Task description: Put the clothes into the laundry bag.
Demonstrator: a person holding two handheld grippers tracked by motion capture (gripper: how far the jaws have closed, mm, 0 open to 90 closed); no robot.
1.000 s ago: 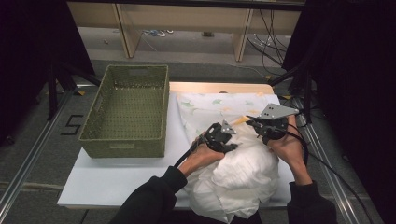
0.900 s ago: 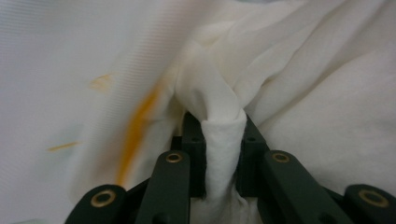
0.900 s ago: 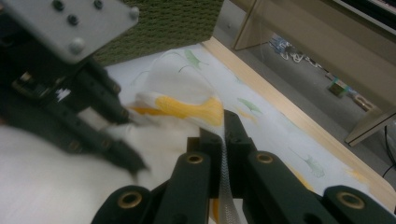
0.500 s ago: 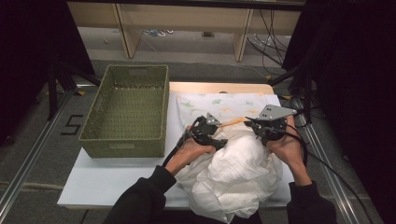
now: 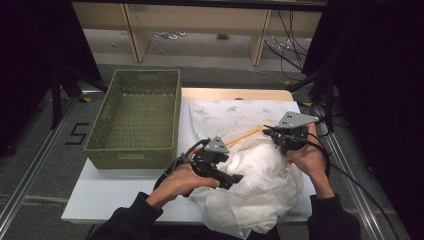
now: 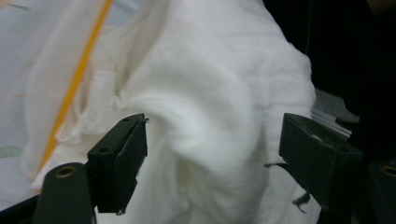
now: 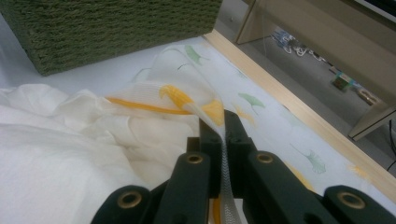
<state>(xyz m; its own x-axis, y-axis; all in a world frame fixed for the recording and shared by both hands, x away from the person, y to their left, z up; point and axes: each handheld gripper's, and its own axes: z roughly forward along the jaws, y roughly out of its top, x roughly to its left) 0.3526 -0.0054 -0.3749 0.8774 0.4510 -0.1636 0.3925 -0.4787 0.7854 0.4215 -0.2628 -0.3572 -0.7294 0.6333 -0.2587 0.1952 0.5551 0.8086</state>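
I seem to be working in a lab: black curtains (image 5: 45,65) flank my claws, loose cables (image 5: 295,37) trail beyond them under a wooden bench frame (image 5: 135,30).

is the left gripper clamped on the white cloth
No, the left gripper has its jaws wide apart, just opened, with the white cloth loose between them.

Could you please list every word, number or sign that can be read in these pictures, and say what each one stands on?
"5": black tape mark on the grey floor left of the green basket.
Nothing else reads: the cloth carries only green leaf prints and an orange stripe, no lettering. The small items under the far bench are too blurred to read.
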